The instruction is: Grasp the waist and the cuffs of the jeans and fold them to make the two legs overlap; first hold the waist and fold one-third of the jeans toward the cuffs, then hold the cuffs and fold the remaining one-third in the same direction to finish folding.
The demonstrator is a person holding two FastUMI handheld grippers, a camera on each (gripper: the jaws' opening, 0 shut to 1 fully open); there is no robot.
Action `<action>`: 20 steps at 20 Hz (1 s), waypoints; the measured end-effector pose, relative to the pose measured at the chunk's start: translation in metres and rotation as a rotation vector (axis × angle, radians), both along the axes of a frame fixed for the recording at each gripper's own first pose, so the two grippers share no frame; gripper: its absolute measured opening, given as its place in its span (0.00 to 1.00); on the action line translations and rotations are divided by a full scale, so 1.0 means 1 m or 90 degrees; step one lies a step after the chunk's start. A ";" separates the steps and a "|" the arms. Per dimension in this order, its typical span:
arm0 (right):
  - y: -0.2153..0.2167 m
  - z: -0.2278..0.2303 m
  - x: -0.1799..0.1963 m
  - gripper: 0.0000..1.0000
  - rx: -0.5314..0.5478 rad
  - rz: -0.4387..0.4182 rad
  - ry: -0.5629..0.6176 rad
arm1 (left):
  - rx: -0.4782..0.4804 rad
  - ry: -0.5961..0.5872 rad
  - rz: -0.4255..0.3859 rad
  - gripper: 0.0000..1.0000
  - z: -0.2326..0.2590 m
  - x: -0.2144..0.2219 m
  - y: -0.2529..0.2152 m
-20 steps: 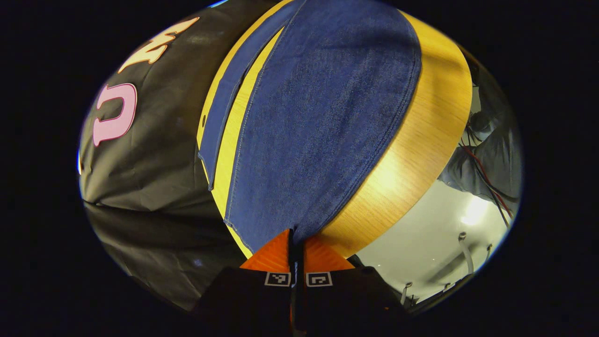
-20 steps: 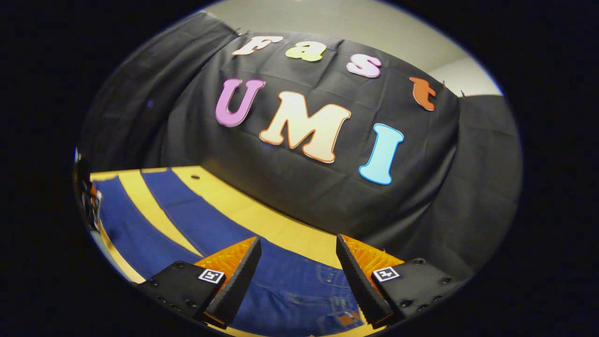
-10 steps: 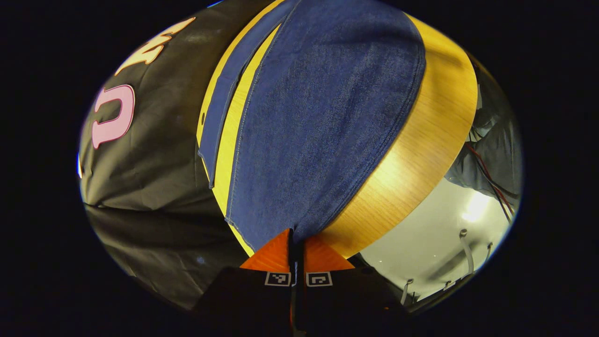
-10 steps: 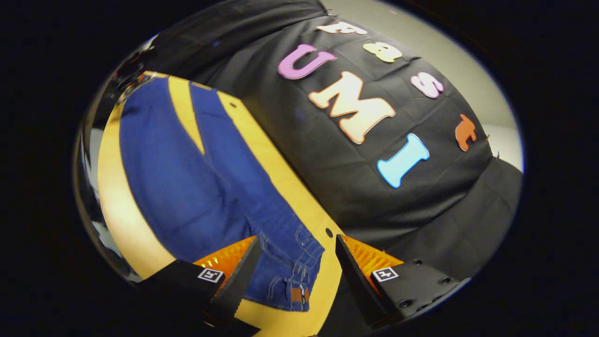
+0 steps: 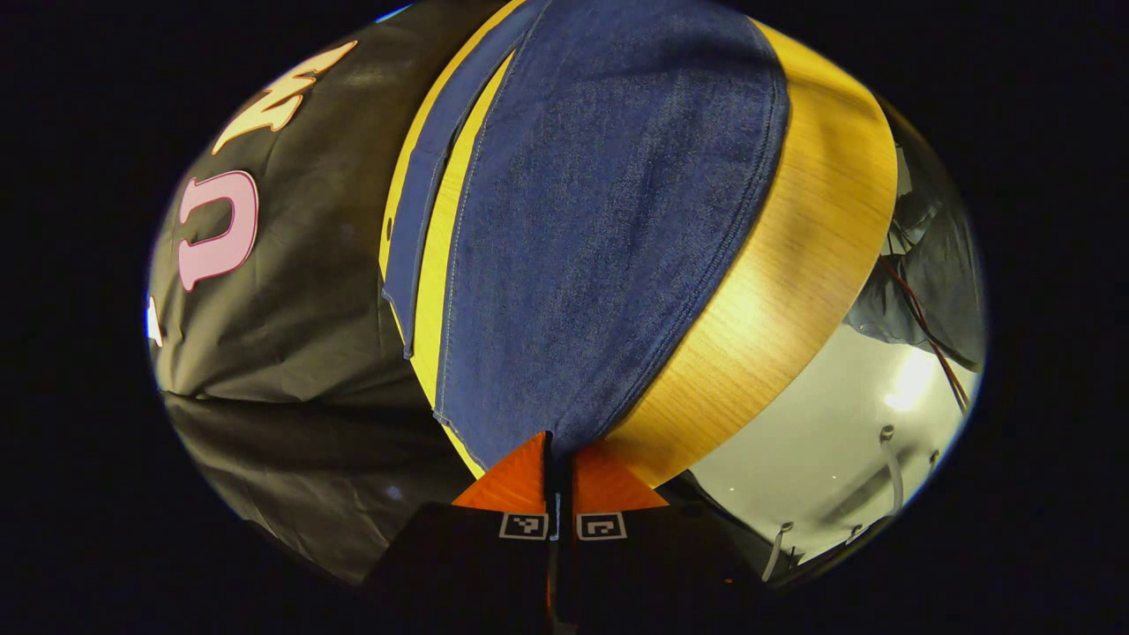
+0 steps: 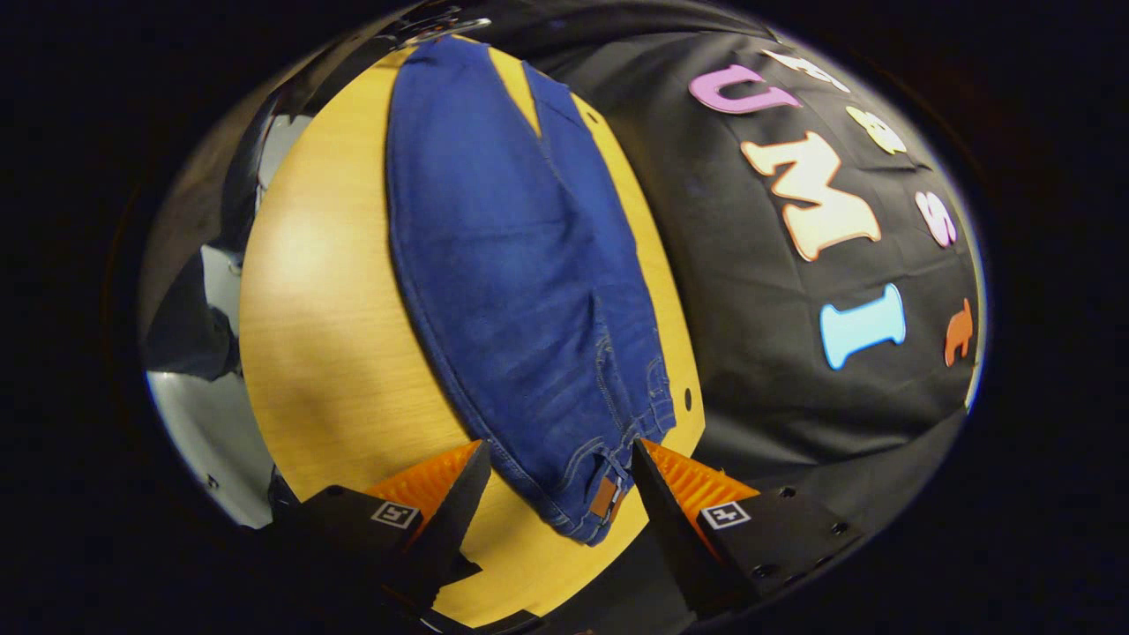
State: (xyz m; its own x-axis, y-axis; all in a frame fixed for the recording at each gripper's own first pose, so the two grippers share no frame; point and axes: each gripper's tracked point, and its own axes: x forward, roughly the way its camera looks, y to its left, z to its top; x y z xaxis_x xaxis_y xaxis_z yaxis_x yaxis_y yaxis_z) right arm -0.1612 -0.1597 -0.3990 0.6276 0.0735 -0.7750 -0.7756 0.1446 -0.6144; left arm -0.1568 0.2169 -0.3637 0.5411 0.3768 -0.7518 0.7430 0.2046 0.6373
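since a second ago the right gripper (image 6: 551, 489) has swung from facing the booth wall to looking down the length of the jeans (image 6: 520, 291), while the left gripper (image 5: 557, 459) has hardly shifted. the jeans lie flat along the wooden table (image 6: 326, 353), legs spread in a narrow v, waist (image 6: 600, 494) nearest the right gripper and cuffs at the far end. the right gripper's fingers stand wide apart with the waist corner between them, not yet pinched, probably lining up a hold there. the left gripper's fingers are pressed together on the hem of the near leg (image 5: 564, 423), likely so that both ends can be lifted together and one leg laid over the other.
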 end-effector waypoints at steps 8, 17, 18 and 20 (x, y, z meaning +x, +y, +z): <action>-0.010 -0.039 0.004 0.85 -0.077 0.026 0.019 | 0.001 0.003 0.011 0.00 0.000 0.001 0.000; -0.008 -0.042 0.005 0.03 -0.033 -0.102 0.033 | -0.050 -0.031 0.126 0.00 0.004 0.002 0.000; -0.007 -0.035 0.011 0.03 -0.019 -0.113 0.017 | -0.060 -0.042 0.152 0.00 0.010 0.005 -0.002; -0.004 -0.015 0.019 0.03 0.008 -0.132 -0.015 | -0.072 -0.070 0.188 0.00 0.023 0.017 -0.008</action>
